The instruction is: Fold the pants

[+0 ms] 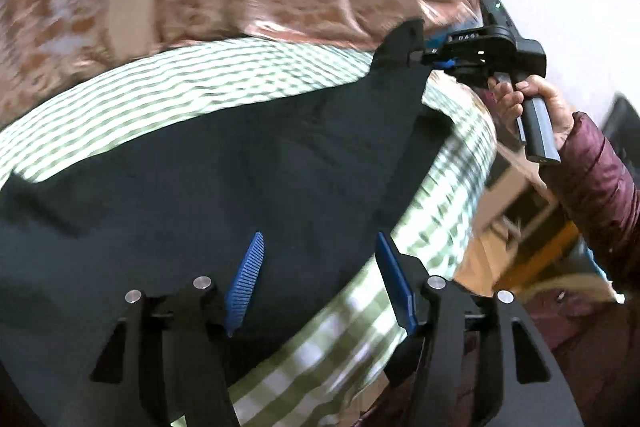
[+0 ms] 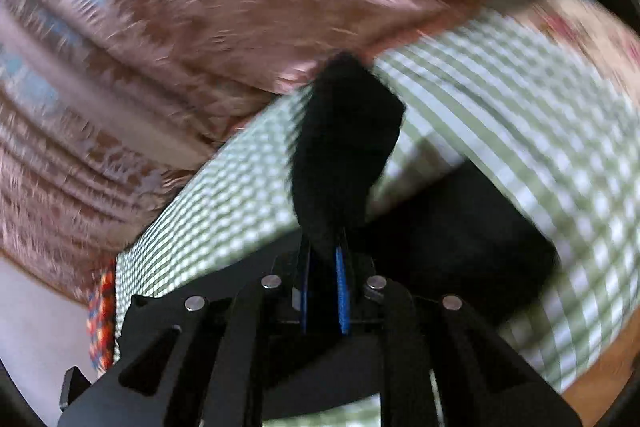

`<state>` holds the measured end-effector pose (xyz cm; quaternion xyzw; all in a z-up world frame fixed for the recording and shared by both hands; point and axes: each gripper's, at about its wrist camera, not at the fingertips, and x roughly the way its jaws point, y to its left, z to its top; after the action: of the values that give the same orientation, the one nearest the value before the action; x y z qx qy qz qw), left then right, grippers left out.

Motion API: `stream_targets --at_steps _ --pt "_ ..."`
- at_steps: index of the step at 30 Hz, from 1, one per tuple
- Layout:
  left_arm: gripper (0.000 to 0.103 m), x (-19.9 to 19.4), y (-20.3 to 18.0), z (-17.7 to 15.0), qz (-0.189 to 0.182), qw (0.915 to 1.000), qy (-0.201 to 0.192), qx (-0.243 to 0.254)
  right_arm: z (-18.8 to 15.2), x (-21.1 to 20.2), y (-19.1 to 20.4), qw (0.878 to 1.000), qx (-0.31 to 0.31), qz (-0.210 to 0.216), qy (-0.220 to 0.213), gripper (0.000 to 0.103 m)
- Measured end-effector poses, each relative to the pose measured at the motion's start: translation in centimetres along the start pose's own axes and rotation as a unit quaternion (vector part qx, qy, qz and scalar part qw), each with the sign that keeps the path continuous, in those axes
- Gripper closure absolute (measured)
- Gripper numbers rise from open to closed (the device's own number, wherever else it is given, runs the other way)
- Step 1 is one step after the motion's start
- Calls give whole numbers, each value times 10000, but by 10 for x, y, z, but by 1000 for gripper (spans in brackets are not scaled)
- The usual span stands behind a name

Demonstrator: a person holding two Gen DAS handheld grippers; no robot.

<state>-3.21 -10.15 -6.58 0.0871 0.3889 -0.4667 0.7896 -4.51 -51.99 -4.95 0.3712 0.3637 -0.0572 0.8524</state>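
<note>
Nearest, the left tongs [image 1: 316, 283] hang spread, both blue pads bare, just over the near edge of the pants [image 1: 208, 195], touching nothing as far as I can see. The pants lie dark and mostly flat on the green checked cloth [image 1: 168, 83] over the bed, their long axis running from the left tongs away toward the far right corner. There the right tongs [image 2: 324, 287] are pressed together on a corner of the pants, lifted clear of the cloth into a peak; in the left view the right hand [image 1: 528, 99] grips the handle beyond it. So the right side already has its hold, and the free near edge lies straight ahead of and below the left tongs, the nearer of the two to it. Blur makes it hard to say whether that corner is hem or waistband. Beyond lies a brown patterned cover [image 2: 240, 7]. No container is in sight.
</note>
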Motion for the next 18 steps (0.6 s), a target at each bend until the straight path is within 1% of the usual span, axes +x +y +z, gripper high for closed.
stream_targets --at_steps 2,4,6,8,9,10,11,12,13,14,16,18 --pt "46 14 -7 1 28 9997 179 147 -12 4 -32 9993 373 -18 103 94" --pt "47 28 -9 1 42 9990 394 188 -22 10 -56 9976 656 29 233 94" --pt "56 36 -8 -1 74 9985 508 210 -28 16 -64 9967 750 75 289 94" --pt "58 42 -9 -4 64 9980 581 256 -29 16 -72 9960 825 217 264 87" --pt "68 42 -9 -5 65 9979 579 277 -28 14 -75 9954 887 285 205 77" --pt "74 42 -11 -7 64 9978 580 323 -27 12 -78 9946 963 344 165 67" --pt "86 43 -11 -7 80 9977 564 371 -23 10 -81 9940 1032 344 83 67" --pt "93 44 -10 -7 102 9976 544 414 -19 8 -82 9945 1018 262 24 67" --pt "96 44 -9 -7 103 9977 525 421 -17 7 -82 9945 1018 243 -4 68" --pt "98 44 -8 -7 78 9980 497 380 -13 8 -84 9944 1041 202 -27 72" --pt "99 43 -4 -5 -1 9986 437 293 -6 8 -86 9950 999 21 -87 96" --pt "100 37 -3 -3 -87 9991 342 243 -2 3 -82 9955 935 47 -162 96"
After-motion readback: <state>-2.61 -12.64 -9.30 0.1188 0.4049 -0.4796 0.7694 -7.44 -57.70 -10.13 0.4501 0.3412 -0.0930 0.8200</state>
